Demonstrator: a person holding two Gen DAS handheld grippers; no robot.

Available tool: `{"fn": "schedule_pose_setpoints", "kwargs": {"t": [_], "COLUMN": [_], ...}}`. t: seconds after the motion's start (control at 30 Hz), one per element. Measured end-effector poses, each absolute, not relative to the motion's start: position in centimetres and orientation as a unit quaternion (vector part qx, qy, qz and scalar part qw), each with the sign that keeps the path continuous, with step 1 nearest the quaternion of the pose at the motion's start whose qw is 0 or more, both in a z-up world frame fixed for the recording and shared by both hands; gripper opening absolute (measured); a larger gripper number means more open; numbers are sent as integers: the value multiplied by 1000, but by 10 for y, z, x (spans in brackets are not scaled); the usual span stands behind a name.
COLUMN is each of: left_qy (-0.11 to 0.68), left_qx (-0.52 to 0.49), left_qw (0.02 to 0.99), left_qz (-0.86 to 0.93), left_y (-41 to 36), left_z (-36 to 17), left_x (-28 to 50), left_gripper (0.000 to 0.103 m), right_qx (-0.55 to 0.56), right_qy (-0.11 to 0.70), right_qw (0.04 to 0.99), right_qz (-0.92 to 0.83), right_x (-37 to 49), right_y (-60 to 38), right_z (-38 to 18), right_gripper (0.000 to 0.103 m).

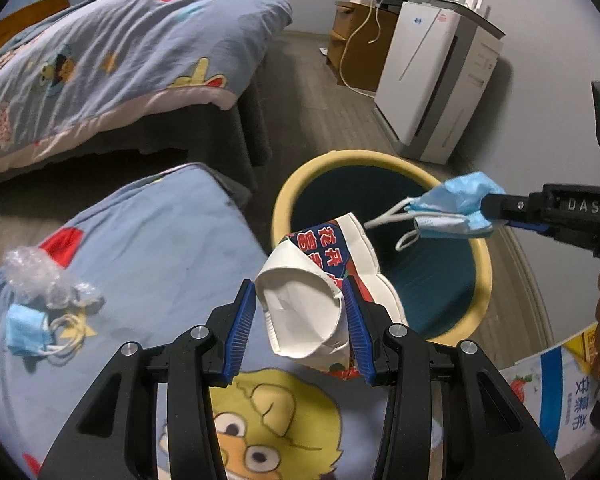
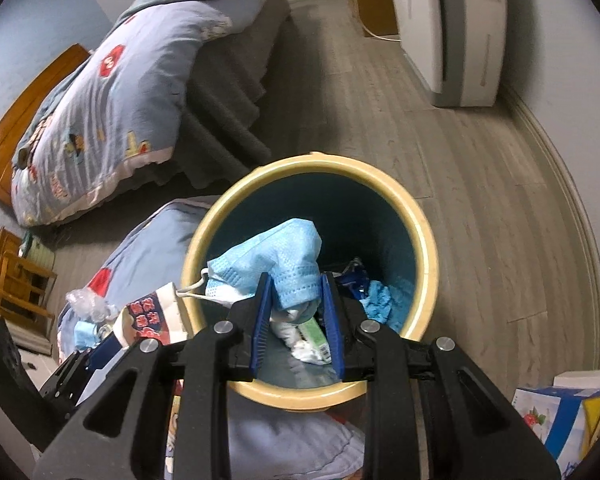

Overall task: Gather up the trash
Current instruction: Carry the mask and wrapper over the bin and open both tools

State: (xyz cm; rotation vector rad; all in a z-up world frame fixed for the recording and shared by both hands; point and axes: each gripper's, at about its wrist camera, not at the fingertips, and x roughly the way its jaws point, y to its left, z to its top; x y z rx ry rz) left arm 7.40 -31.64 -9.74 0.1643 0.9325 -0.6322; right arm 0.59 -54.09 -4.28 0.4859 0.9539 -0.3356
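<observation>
My left gripper (image 1: 302, 316) is shut on a crushed white paper cup with red and blue print (image 1: 312, 312), held over the cushion beside the bin. My right gripper (image 2: 296, 300) is shut on a crumpled blue face mask (image 2: 272, 264), held over the open mouth of the round bin with a yellow rim (image 2: 424, 232). The mask (image 1: 456, 200) and the right gripper also show in the left wrist view, above the bin rim (image 1: 284, 200). Blue and white trash (image 2: 380, 296) lies inside the bin. Another blue mask (image 1: 24, 328) and crumpled clear plastic (image 1: 40, 276) lie on the cushion.
A blue cartoon-print cushion (image 1: 160, 240) lies left of the bin. A bed with a matching quilt (image 1: 112, 60) stands behind it. A white air purifier (image 1: 432, 76) and a wooden cabinet (image 1: 356, 40) stand by the wall. A printed carton (image 2: 556, 416) sits at lower right.
</observation>
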Motion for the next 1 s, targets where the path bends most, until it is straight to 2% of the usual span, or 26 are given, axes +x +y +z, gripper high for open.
{"fn": "schedule_pose_setpoints", "kwargs": {"t": [0.5, 0.57, 0.63, 0.73, 0.93, 1.0], "left_qy": [454, 454, 455, 456, 458, 456], "left_qx": [56, 53, 53, 55, 49, 47], "left_qw": [828, 827, 826, 825, 828, 829], "left_qz": [-323, -326, -329, -328, -321, -320], "left_y": [-345, -346, -347, -346, -339, -337], "left_z": [-114, -115, -115, -115, -113, -111], "left_x": [78, 78, 77, 77, 80, 81], "left_gripper": [46, 46, 46, 47, 56, 65], "right_qx": [225, 228, 228, 211, 196, 197], "right_qy": [458, 454, 451, 452, 457, 456], "right_qw": [840, 842, 846, 850, 852, 852], "right_qz": [-184, -179, -172, -166, -163, -163], "right_x": [-2, -3, -2, 1, 3, 4], "right_y": [-567, -567, -564, -557, -551, -550], "right_z": [-59, -59, -57, -54, -52, -51], "right_gripper": [27, 32, 42, 48, 64, 70]}}
